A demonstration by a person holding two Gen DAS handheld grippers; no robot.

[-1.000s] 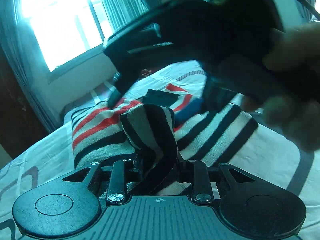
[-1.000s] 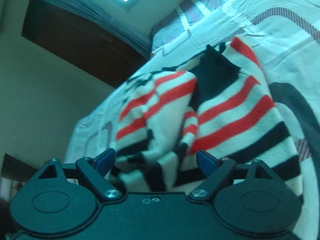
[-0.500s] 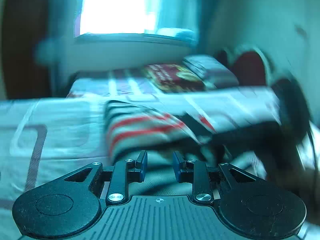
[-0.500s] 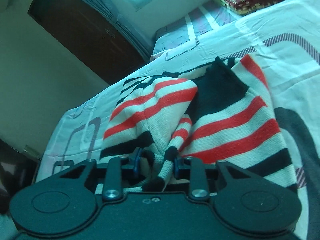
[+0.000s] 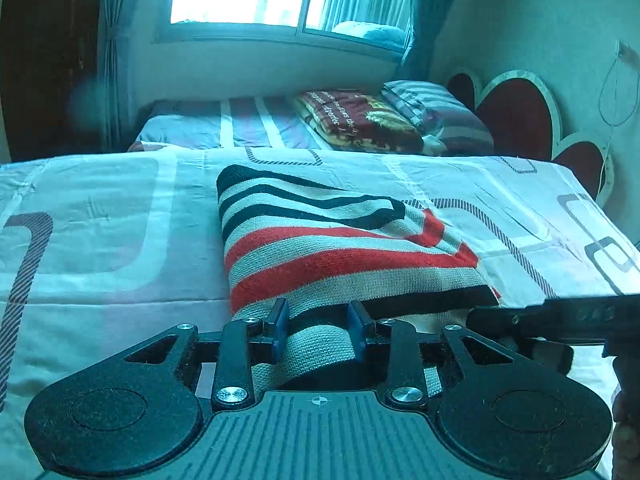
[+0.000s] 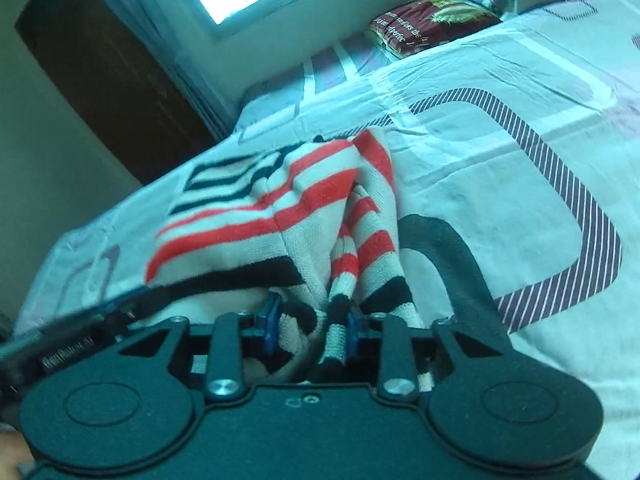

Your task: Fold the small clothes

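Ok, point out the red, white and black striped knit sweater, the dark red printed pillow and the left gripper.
Striped knit sweater (image 5: 344,256): left wrist view, on a red stripe.
Dark red printed pillow (image 5: 360,120): left wrist view, its top face.
Left gripper (image 5: 319,330): left wrist view, between its fingertips.

Striped knit sweater (image 5: 340,248), white with red and black bands, folded over on itself, lying mid-bed near the front edge. Near hem bunched and lifted; a sleeve (image 6: 352,256) gathers along its right side.
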